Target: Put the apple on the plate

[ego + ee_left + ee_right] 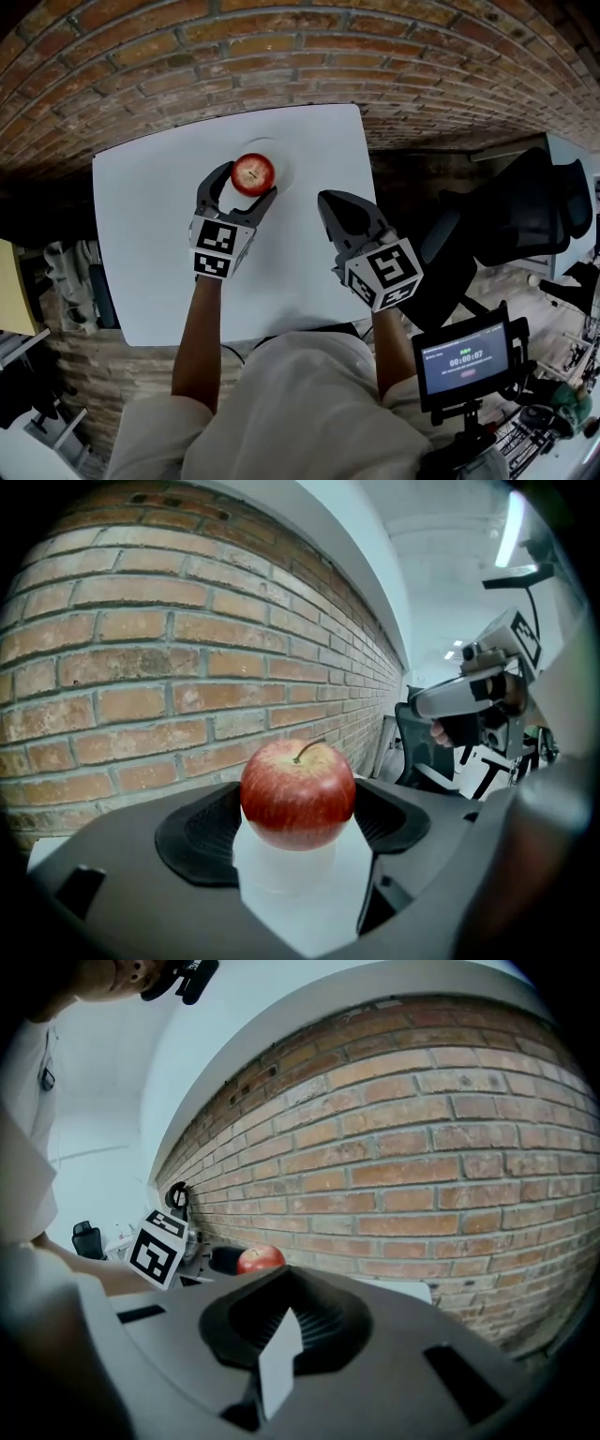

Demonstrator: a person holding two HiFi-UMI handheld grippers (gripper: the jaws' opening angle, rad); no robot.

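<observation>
A red apple [253, 173] sits between the jaws of my left gripper [246, 183], which is shut on it. The two are over a white plate [282, 157] near the far edge of the white table [150, 244]. I cannot tell whether the apple touches the plate. In the left gripper view the apple [298, 794] fills the gap between both dark pads, stem up, with white plate [281, 878] below. My right gripper [325, 199] hovers to the right of the plate, shut and holding nothing. The right gripper view shows the apple [261, 1258] far to the left.
A brick wall [309, 56] runs close behind the table's far edge. A black office chair [525, 211] stands to the right of the table. A small screen on a stand [466, 358] is at lower right, and shelves with clutter [66, 272] are at left.
</observation>
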